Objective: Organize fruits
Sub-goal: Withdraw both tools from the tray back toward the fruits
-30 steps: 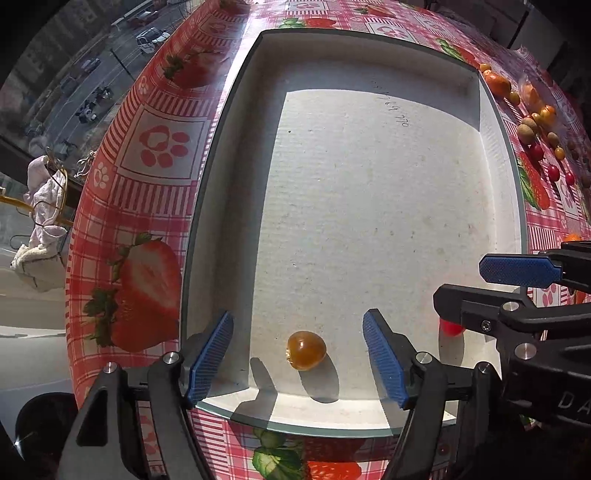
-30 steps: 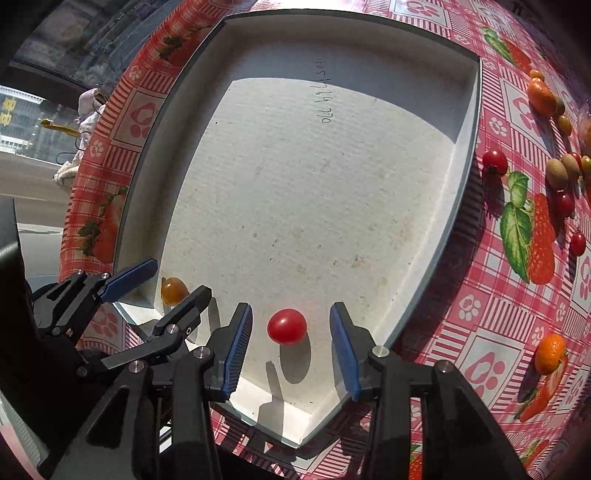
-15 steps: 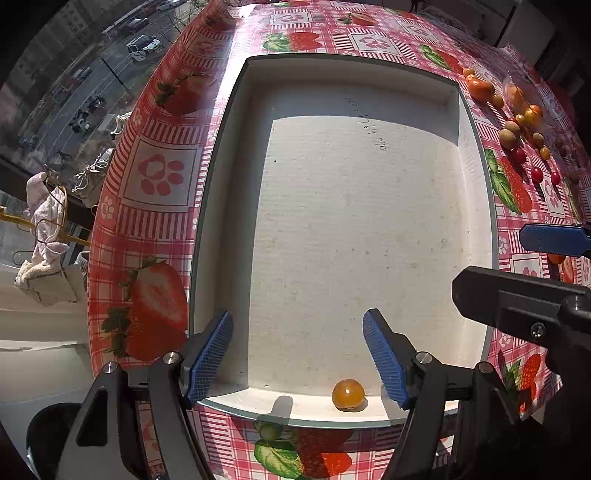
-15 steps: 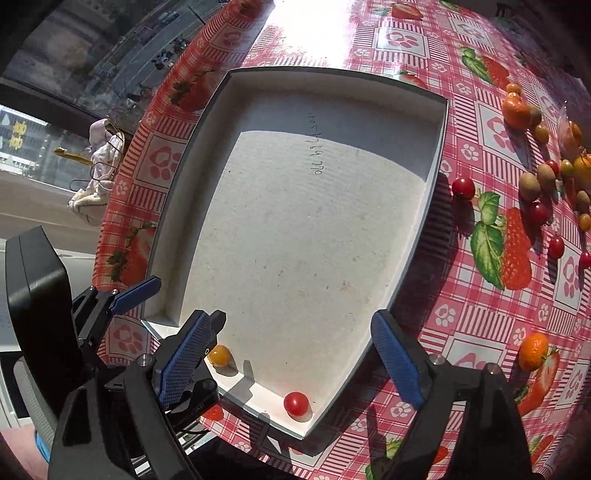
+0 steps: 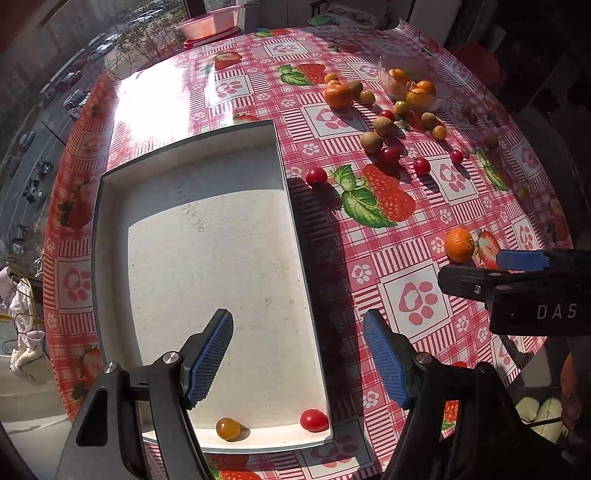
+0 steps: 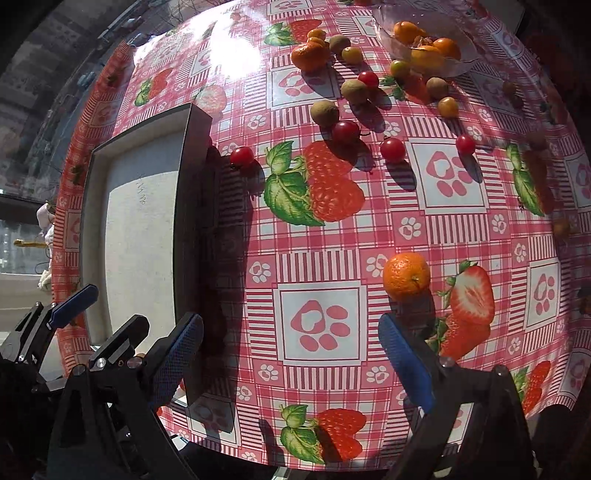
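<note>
A shallow white tray (image 5: 110,258) lies on the strawberry-print tablecloth. Inside it, at the near edge, rest a yellow cherry tomato (image 5: 228,428) and a red cherry tomato (image 5: 314,420). My left gripper (image 5: 299,362) hangs open above the tray's right wall, holding nothing. My right gripper (image 6: 291,360) stands open and empty over bare cloth right of the tray (image 6: 88,206). A mandarin (image 6: 406,276) sits just beyond its right finger. Several red cherry tomatoes, among them one (image 6: 242,156) by the tray's far corner, lie with brown longans (image 6: 324,112) and more mandarins farther back.
A clear plastic container (image 6: 424,48) with orange fruit stands at the far right. A pink bowl (image 5: 208,26) rests beyond the table's far edge. The table's rounded edge drops off at left above a street view. The right gripper's body (image 5: 532,295) shows at right in the left wrist view.
Both grippers pulled back and swung right, away from the tray's near edge. The right gripper opened wide and left the red tomato in the tray; the yellow tomato also stays there.
</note>
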